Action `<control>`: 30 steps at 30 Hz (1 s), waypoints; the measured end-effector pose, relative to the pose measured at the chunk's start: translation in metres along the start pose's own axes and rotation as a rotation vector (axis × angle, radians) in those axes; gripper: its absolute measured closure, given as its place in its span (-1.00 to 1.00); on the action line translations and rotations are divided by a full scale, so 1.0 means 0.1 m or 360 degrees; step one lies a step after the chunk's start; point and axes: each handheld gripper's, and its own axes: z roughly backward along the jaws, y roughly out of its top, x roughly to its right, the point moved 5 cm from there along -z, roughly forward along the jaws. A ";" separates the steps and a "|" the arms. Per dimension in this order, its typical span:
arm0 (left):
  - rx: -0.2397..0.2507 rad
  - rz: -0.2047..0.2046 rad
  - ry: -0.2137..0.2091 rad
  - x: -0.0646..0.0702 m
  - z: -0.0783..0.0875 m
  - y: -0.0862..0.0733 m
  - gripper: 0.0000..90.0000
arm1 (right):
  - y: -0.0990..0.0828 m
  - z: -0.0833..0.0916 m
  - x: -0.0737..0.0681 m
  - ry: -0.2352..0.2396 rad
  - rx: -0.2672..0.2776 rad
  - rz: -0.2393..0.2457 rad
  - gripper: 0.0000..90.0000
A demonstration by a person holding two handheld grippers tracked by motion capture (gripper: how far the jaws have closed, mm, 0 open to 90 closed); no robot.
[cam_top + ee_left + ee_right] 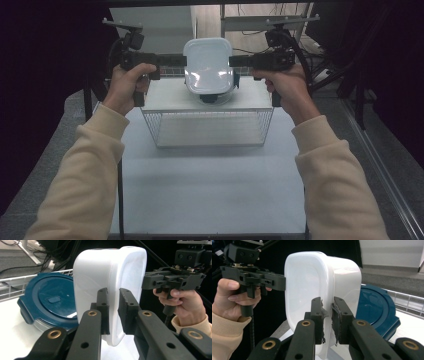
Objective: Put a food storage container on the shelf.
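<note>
Nearest to me, my 2 sleeves come up from the bottom of the high view to the hands on the handles. The left gripper [176, 60] and the right gripper [239, 61] face each other, and between them hangs a white plastic tub [208, 65], lifted clear above the shelf.

In the left gripper view, the left gripper [113, 311] has its 2 jaws clamped on the tub's rim wall [110, 290], 1 pad inside and 1 outside. In the right gripper view, the right gripper [327, 320] is pinched on the opposite rim [322, 292] the same way. Both grips look narrow and sit near the edge, so I judge the hold secure only while both hands travel together.

To do this lift well, I would keep the 2 grippers level and the same way apart, so the thin rim neither twists nor pops free. I would also keep squeezing evenly; the right pads look worn and may slip.

Just beyond and below the tub sits a round container with a blue lid [50, 302], resting on the white shelf [170, 97] over a wire basket [207, 127]. I would raise the tub well clear of that lid before moving sideways.
</note>
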 end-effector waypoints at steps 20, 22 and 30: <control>-0.0044 0.0359 -0.0010 -0.48 -0.28 0.18 0.75 | 0.12 -0.34 0.47 0.0026 -0.0120 -0.0289 0.65; -0.0033 0.0409 -0.0018 -0.54 -0.33 0.20 0.74 | 0.13 -0.39 0.55 0.0027 -0.0122 -0.0344 0.61; 0.0016 0.0553 -0.0058 -0.73 -0.43 0.21 0.69 | 0.13 -0.53 0.78 0.0100 -0.0098 -0.0586 0.54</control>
